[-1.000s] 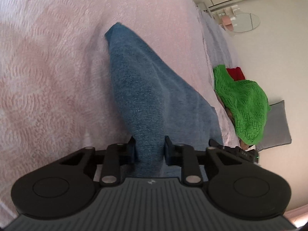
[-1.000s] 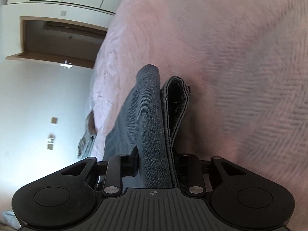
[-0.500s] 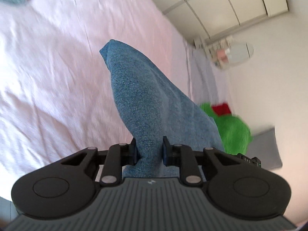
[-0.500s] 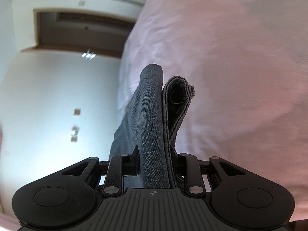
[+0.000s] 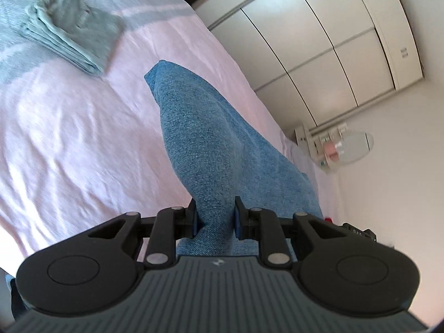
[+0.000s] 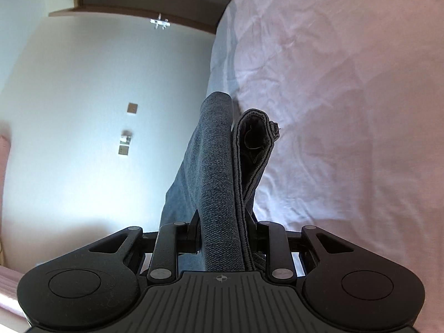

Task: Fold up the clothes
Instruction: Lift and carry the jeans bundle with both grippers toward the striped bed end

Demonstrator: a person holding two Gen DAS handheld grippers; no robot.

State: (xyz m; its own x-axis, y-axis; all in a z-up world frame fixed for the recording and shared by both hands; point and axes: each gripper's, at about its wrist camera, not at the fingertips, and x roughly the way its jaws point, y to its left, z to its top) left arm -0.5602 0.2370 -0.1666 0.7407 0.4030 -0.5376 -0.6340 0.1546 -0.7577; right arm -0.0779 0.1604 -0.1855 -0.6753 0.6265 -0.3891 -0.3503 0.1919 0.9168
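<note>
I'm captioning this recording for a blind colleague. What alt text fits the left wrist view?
The left gripper is shut on a fold of blue denim jeans, held up over a pink bedspread. A folded pale green garment lies further up the bed, with white wardrobe doors behind.

Bright daylight. Fisheye bends the wardrobe (image 5: 327,63) lines and darkens the corners. The wall (image 6: 91,105) glares pale blue; the jeans (image 6: 219,183) look grey, backlit. The bed (image 6: 347,111) carries soft shadows and slight blur.
</note>
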